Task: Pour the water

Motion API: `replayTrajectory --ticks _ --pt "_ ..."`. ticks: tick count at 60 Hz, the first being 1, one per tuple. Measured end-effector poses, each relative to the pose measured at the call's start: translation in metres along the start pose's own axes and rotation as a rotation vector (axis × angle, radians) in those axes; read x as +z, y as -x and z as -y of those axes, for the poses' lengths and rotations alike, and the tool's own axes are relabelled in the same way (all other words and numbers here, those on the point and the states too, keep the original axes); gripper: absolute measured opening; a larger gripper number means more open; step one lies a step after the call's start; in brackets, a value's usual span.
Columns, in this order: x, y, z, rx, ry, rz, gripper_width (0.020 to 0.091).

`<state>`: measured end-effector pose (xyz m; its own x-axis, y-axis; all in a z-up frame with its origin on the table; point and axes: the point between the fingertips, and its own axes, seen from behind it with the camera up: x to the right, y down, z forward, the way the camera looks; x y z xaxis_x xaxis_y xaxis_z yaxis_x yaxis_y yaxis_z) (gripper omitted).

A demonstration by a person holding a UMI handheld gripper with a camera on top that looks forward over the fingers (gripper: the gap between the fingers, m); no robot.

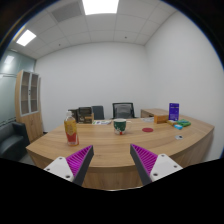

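Note:
A clear bottle [71,130] with an orange label and reddish cap stands on the wooden table [110,145], toward its left part. A dark green cup [120,126] stands farther back near the table's middle. My gripper [112,162] hangs in front of the table's near edge, well short of both. Its two fingers [81,160] with magenta pads are spread wide apart, open, with nothing between them. The bottle is ahead and slightly left of the left finger; the cup lies ahead between the two fingers' lines.
A red round coaster-like object [148,130] lies right of the cup. A teal item [181,125] and a standing purple sign [174,111] are at the table's right end. Two office chairs [123,109] stand behind the table. A cabinet [29,95] is at the left wall.

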<state>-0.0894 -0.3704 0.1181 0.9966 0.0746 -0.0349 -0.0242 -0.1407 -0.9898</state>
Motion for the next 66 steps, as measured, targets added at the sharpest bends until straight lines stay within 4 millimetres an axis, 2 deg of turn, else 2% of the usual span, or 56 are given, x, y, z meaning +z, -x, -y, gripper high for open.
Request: replayTrajectory --ticks 7,13,16,22,30,34,41,48,52,58,63,66 --pt "-0.002 0.001 0.0 0.003 -0.003 0.009 0.0825" --pt "-0.003 0.011 -0.001 -0.004 -0.006 0.032 0.0833" --pt "0.0 0.022 -0.003 -0.003 -0.005 0.052 0.0832" --pt "0.017 0.061 -0.007 0.016 -0.004 0.108 0.0832" --pt "0.061 0.129 -0.008 0.031 0.004 0.189 0.0833" --pt "0.091 0.163 -0.008 0.019 0.006 0.218 0.0833" --pt "0.146 0.204 -0.005 -0.026 0.015 0.221 0.083" --pt "0.197 0.219 -0.002 -0.089 0.018 0.179 0.0828" --pt "0.22 0.227 -0.005 -0.087 0.035 0.177 0.083" --pt "0.247 0.235 -0.007 -0.084 0.051 0.191 0.083" --pt "0.262 0.237 -0.002 -0.08 0.042 0.191 0.0831" --pt "0.268 0.238 0.0 -0.086 0.041 0.202 0.0792"
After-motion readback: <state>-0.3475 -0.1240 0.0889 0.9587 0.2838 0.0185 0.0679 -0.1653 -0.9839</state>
